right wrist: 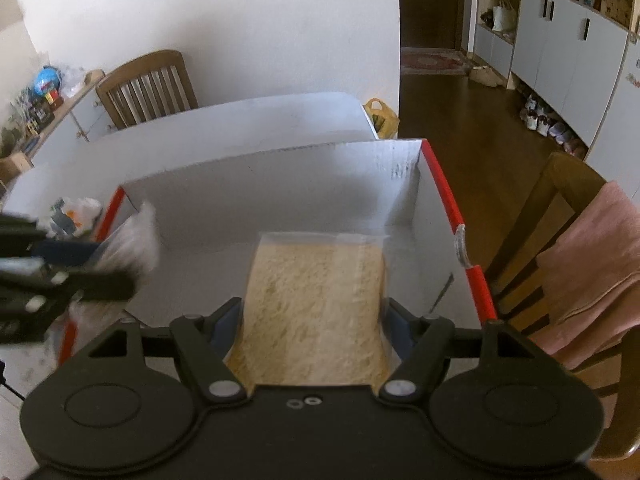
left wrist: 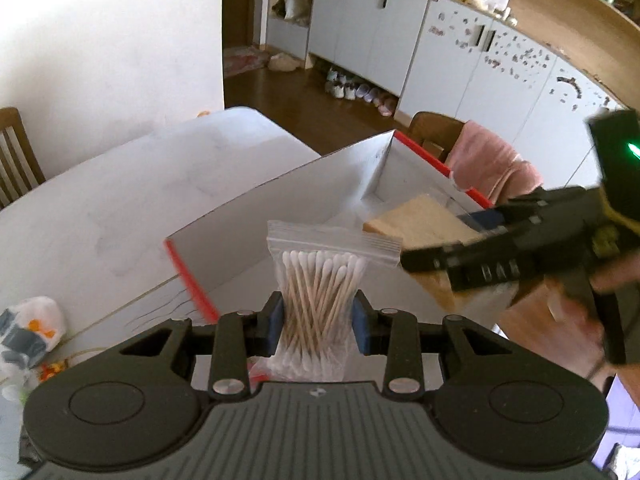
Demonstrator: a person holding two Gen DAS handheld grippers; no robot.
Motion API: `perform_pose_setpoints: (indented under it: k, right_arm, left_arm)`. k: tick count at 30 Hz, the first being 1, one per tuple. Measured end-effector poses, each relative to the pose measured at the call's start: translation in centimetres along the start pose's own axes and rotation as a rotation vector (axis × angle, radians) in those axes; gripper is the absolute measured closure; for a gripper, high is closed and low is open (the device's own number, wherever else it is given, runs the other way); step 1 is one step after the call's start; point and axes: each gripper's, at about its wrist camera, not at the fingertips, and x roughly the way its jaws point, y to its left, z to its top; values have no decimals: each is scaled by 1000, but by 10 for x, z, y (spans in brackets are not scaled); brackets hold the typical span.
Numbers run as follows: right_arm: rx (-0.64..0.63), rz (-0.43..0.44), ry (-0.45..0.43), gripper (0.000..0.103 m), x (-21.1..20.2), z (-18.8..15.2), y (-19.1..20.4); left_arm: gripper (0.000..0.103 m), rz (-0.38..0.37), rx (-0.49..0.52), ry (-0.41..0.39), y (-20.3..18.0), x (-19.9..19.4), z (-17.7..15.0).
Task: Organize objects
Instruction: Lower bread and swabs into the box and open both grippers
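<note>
Left gripper (left wrist: 319,320): clamped on clear zip bag of cotton swabs (left wrist: 320,292), white red-edged cardboard box (left wrist: 248,236) just ahead.
Right gripper (right wrist: 316,320): clamped on bagged beige sponge (right wrist: 316,300), over the box.
Progress: neither released; box floor looks bare.

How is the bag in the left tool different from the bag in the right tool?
The cotton swab bag holds thin sticks with white tips; the sponge bag holds one flat beige block. The left tool squeezes the cotton swab bag into a narrow waist, while the sponge bag keeps the right tool spread wide. The cotton swab bag stands upright, zip strip on top; the sponge bag lies flatter. Both are clear plastic, held at the white box.
</note>
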Motion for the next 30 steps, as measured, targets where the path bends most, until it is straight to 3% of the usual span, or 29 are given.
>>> perform_pose_setpoints:
  k: [7, 14, 17, 27, 30]
  right_arm:
    - [-76, -24, 42, 30, 21, -5, 4]
    - [-141, -37, 110, 30, 45, -9, 12]
    - [-165, -46, 127, 30, 46, -8, 16]
    - [-201, -72, 176, 29, 55, -5, 23]
    - [-209, -71, 175, 26, 55, -7, 25]
  left_arm:
    - [70, 70, -11, 134, -2, 70, 22]
    - [70, 122, 39, 264, -13, 121, 26]
    - [70, 143, 12, 316, -10, 138, 25]
    - [67, 156, 15, 377, -14, 161, 25]
    - [58, 148, 7, 380, -14, 163, 24]
